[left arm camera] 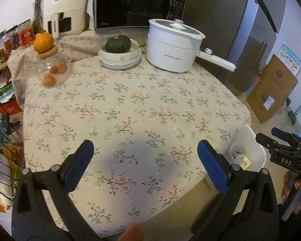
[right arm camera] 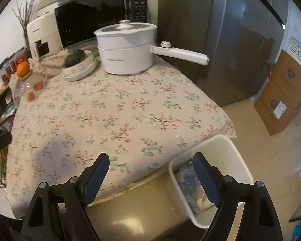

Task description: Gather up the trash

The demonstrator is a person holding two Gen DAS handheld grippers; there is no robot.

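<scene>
A white trash bin (right arm camera: 236,154) stands on the floor by the table's near right corner. A crushed clear plastic bottle (right arm camera: 187,177) and a small packet lie inside it. The bin also shows in the left wrist view (left arm camera: 256,146), with the bottle (left arm camera: 237,150) in it. My left gripper (left arm camera: 145,152) is open and empty above the floral tablecloth (left arm camera: 130,100). My right gripper (right arm camera: 150,164) is open and empty over the table's near edge, just left of the bin. It shows at the right edge of the left wrist view (left arm camera: 283,142).
At the back of the table stand a white electric pot (left arm camera: 172,46) with a long handle, bowls holding a green squash (left arm camera: 118,44), a glass jar with oranges (left arm camera: 52,68), an air fryer (left arm camera: 64,10) and a microwave (left arm camera: 138,4). A fridge (right arm camera: 240,40) and cardboard boxes (right arm camera: 283,92) stand to the right.
</scene>
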